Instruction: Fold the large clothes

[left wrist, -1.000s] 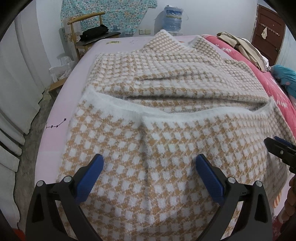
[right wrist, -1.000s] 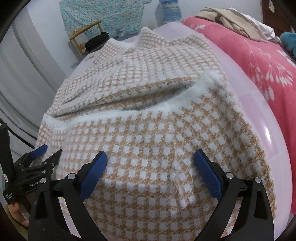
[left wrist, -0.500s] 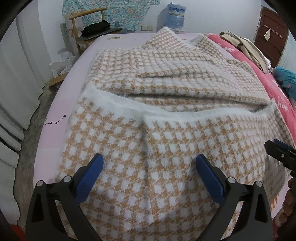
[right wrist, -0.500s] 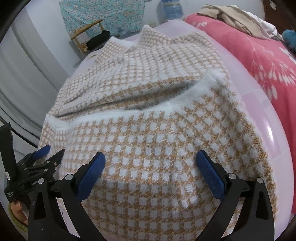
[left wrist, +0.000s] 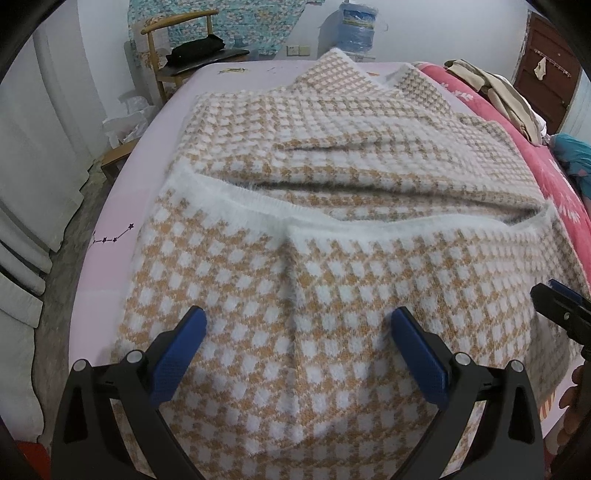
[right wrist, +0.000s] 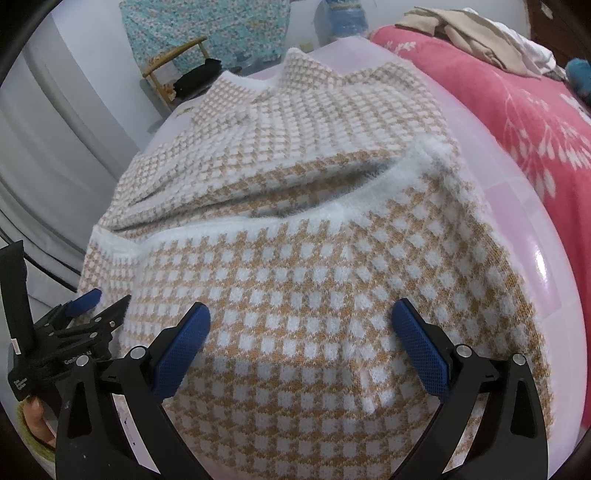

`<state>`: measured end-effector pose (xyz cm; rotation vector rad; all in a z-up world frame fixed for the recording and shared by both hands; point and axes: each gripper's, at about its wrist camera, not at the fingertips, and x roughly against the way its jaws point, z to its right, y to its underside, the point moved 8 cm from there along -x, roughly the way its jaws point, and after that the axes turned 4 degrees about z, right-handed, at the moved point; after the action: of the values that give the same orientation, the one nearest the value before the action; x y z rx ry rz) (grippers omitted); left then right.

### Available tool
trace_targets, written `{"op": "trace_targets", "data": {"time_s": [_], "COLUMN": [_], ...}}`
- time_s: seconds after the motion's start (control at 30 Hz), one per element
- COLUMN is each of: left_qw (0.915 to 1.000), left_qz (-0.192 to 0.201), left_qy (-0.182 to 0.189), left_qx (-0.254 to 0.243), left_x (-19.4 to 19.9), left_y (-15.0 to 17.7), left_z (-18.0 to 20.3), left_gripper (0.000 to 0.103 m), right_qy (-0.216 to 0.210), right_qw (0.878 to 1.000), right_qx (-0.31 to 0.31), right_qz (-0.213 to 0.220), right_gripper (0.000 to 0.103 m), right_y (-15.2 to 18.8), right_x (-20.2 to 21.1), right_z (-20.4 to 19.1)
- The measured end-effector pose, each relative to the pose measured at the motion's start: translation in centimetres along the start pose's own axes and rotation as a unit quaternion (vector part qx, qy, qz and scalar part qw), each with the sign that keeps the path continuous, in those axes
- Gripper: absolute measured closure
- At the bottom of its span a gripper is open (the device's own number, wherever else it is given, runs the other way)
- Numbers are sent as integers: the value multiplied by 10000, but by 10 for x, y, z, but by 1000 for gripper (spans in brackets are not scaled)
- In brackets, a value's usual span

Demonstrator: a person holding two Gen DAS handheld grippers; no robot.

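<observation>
Both views slightly nearer the checked sweater (left wrist: pixel 295 295) on pink sheet (left wrist: pixel 110 266) (tools (left wrist: pixel 295 343) (right wrist: pixel 299 343) agape).

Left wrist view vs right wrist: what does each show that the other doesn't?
Only the left wrist view shows the brown door, the full water jug and the star print on the pink sheet; the right gripper pokes in at its right edge.

Only the right wrist view shows the left gripper from outside, at its left edge, with a broader stretch of the pink floral blanket.

Both show the checked sweater, its hem folded up, the wooden chair, and open jaws over the knit.
</observation>
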<state>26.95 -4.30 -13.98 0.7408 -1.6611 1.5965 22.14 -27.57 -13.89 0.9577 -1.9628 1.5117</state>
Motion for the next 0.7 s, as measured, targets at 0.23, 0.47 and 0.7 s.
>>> {"op": "trace_targets", "data": {"time_s": [0.23, 0.47, 0.7], "left_qw": [10000, 10000, 10000], "left_qz": [4, 19, 70], "left_qy": [-2, 0, -19], "left_qx": [-2, -2, -19], "left_x": [0, 0, 1], "left_y": [0, 0, 1], "left_z": [0, 0, 0], "left_gripper": [5, 5, 5], "right_qy": [-8, -11, -7], "right_qw": [10000, 10000, 10000], "right_qx": [-9, -6, -16], "right_qz": [-83, -84, -91], "right_gripper": [8, 8, 8], "right_y": [1, -1, 0], "right_x": [1, 0, 0], "right_z": [-1, 1, 0]}}
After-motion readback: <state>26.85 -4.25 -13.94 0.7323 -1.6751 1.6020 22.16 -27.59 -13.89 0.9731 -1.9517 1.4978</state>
